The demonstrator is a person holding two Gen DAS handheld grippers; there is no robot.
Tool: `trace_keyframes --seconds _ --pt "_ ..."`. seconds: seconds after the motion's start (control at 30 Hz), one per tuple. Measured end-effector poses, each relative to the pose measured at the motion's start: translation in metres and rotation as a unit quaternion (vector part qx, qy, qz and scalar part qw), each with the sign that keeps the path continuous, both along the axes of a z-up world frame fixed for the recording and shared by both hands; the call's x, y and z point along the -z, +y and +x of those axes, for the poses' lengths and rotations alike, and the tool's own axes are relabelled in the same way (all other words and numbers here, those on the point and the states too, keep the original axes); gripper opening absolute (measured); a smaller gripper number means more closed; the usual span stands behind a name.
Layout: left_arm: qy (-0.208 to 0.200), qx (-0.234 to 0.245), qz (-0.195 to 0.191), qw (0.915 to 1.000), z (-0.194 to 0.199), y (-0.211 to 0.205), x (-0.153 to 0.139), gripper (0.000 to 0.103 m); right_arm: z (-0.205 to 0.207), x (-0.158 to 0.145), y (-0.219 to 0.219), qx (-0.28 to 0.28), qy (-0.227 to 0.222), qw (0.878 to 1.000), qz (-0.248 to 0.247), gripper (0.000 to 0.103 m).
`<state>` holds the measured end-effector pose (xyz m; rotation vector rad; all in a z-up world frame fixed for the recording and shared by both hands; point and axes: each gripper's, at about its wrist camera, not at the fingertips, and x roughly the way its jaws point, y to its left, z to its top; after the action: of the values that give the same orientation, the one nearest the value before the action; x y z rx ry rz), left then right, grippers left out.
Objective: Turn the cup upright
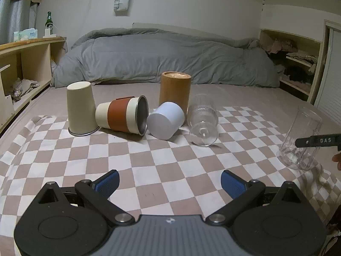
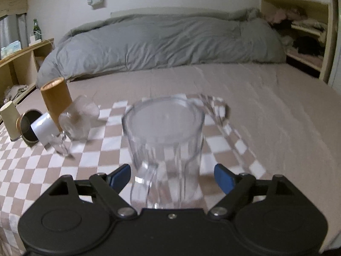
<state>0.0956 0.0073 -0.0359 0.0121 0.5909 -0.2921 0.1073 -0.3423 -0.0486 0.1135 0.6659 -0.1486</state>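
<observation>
My right fingers (image 2: 170, 175) stand open around an upright clear glass (image 2: 164, 140); my left fingers (image 1: 169, 181) are open, empty.

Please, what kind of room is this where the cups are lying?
Most likely a bedroom. The cups lie on a checkered cloth spread over a bed, with a rumpled grey duvet behind and open wooden shelves along the wall.

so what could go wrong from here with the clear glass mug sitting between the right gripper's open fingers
The clear glass mug stands on soft bedding over the checkered cloth, so it may tip if nudged. The right gripper is open with the mug between its fingers; closing off-centre could knock it or slip on smooth glass. The mug's handle sticks out to one side and might catch a finger. The right view is blurred, so contact cannot be judged.
</observation>
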Motion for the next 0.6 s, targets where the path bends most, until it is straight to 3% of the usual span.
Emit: trace_keyframes --seconds 0.2,0.4,0.6 --pt "0.005 0.001 -0.002 1.0 0.001 0.0 0.001 0.101 0.008 0.012 0.0 -0.016 -0.023 1.0 -0.01 0.075" --pt "0.007 0.005 0.005 1.0 0.001 -0.003 0.003 0.101 0.004 0.011 -0.004 -0.058 -0.023 0.997 -0.037 0.074" --pt "0.005 0.006 0.008 0.9999 0.001 -0.005 0.003 0.101 0.001 0.01 -0.017 -0.054 -0.02 0.998 -0.033 0.074"
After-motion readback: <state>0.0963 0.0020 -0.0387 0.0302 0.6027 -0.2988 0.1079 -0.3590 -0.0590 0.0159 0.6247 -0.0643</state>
